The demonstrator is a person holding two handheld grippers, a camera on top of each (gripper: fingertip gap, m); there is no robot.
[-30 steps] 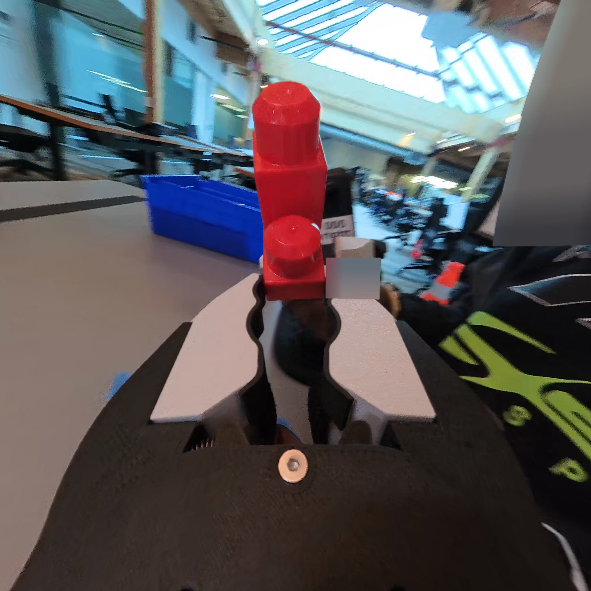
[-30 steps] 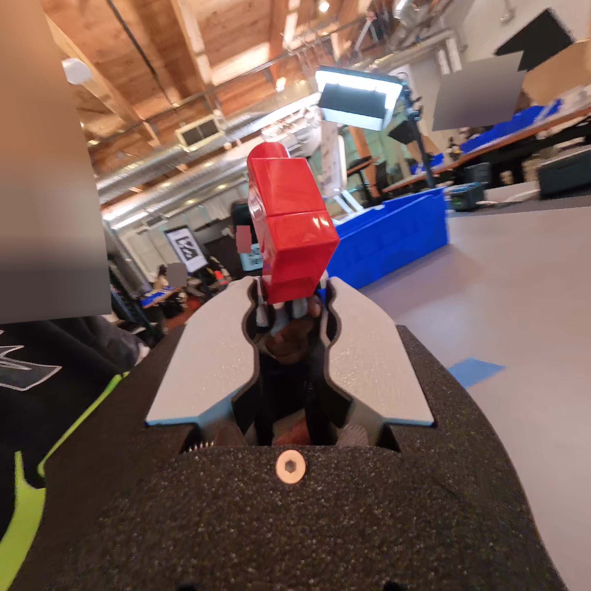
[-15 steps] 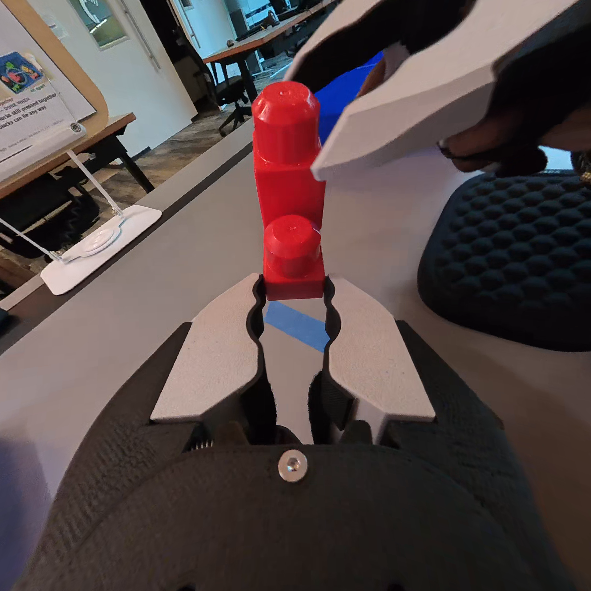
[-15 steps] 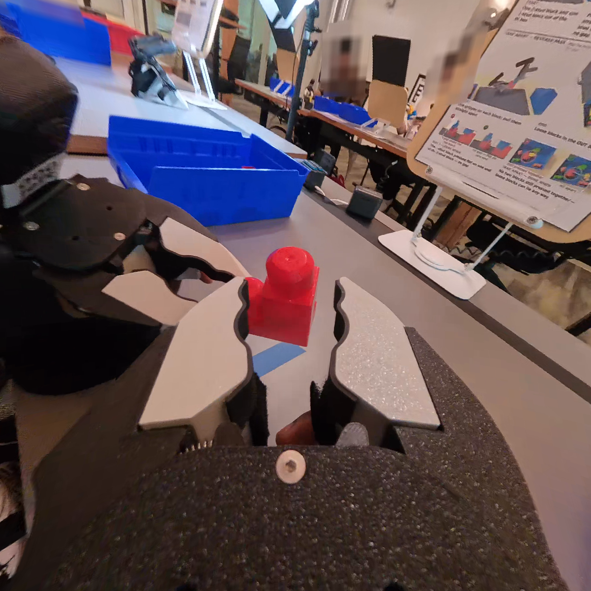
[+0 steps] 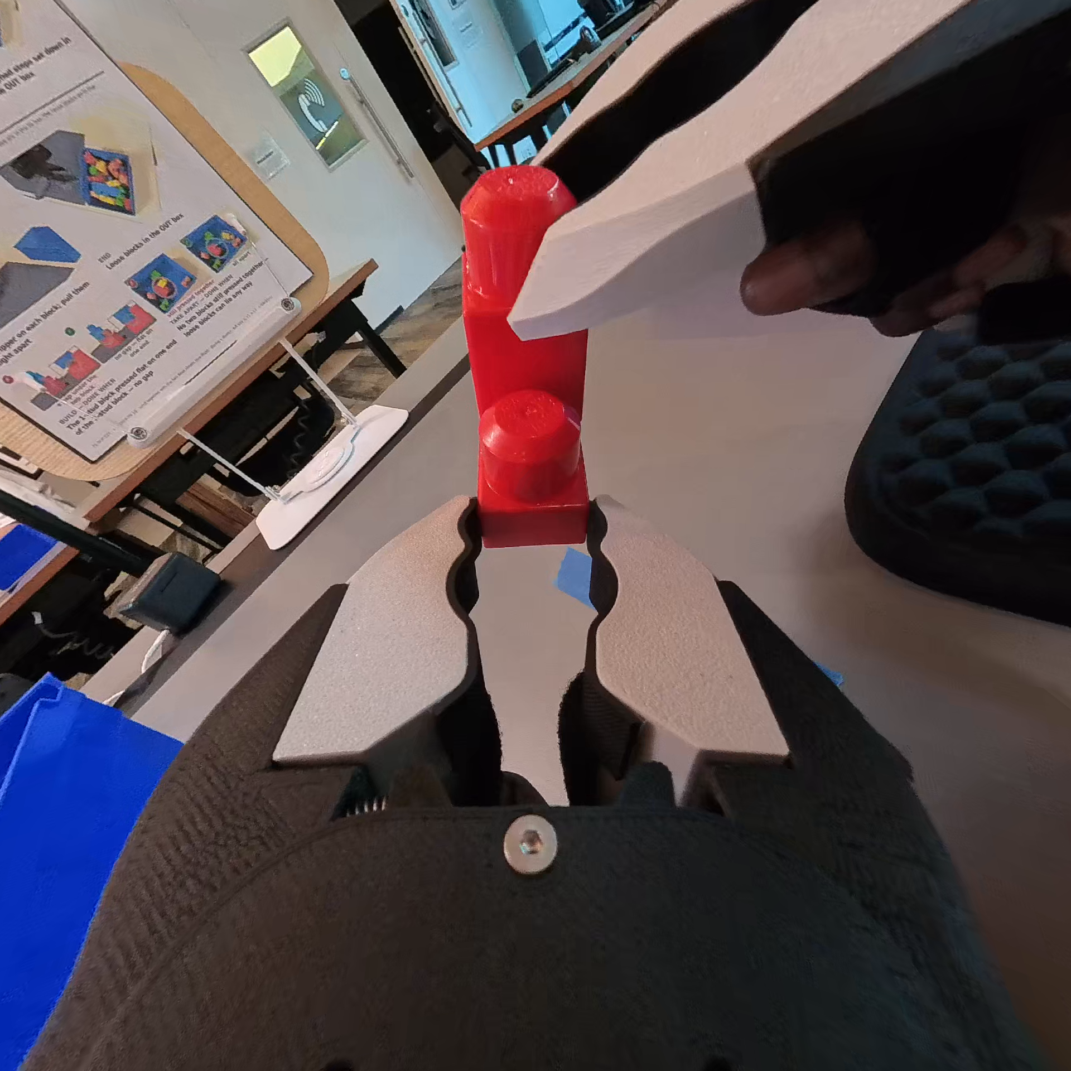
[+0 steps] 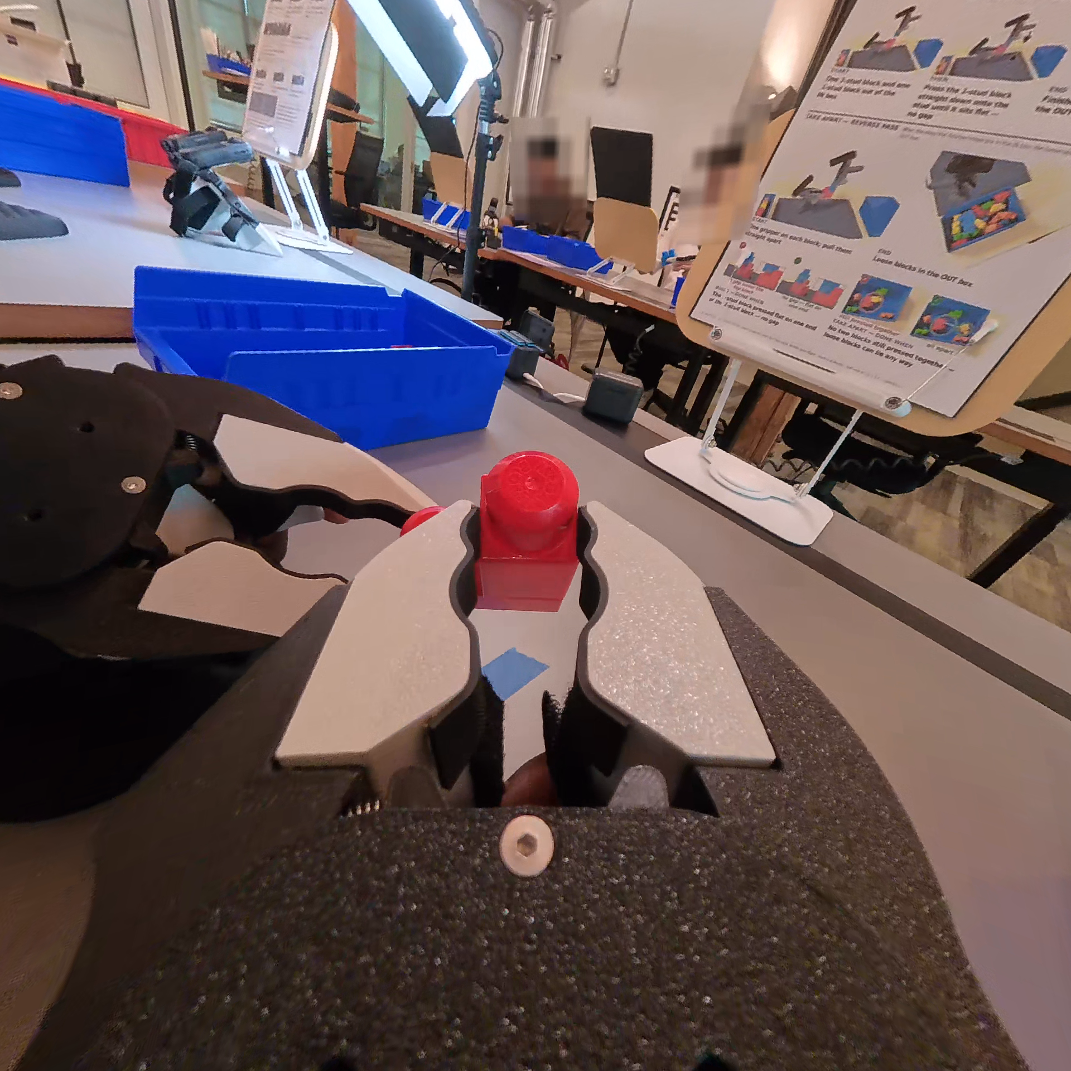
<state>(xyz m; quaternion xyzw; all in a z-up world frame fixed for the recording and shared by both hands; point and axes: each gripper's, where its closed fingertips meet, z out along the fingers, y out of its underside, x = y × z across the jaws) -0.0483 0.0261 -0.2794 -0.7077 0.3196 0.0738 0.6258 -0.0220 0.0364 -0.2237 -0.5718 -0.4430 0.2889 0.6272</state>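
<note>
Centre frame, above desk [image 5: 724, 463]: left hand-held gripper [image 5: 534, 521] clamps two-stud red block [image 5: 530, 371] at base; right hand-held gripper [image 6: 524, 556] pinches single-stud red block [image 6: 524, 556] stacked on it, w/ opposed grips bracing both pieces.

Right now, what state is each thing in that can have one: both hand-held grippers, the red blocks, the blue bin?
Left hand-held gripper: shut on the lower red block, pads against its sides.
Right hand-held gripper: shut on the upper red block.
Lower red block: held above the table, joined to the upper one.
Upper red block: stud up, gripped at its body.
Blue bin: open-topped, resting on the table.
</note>
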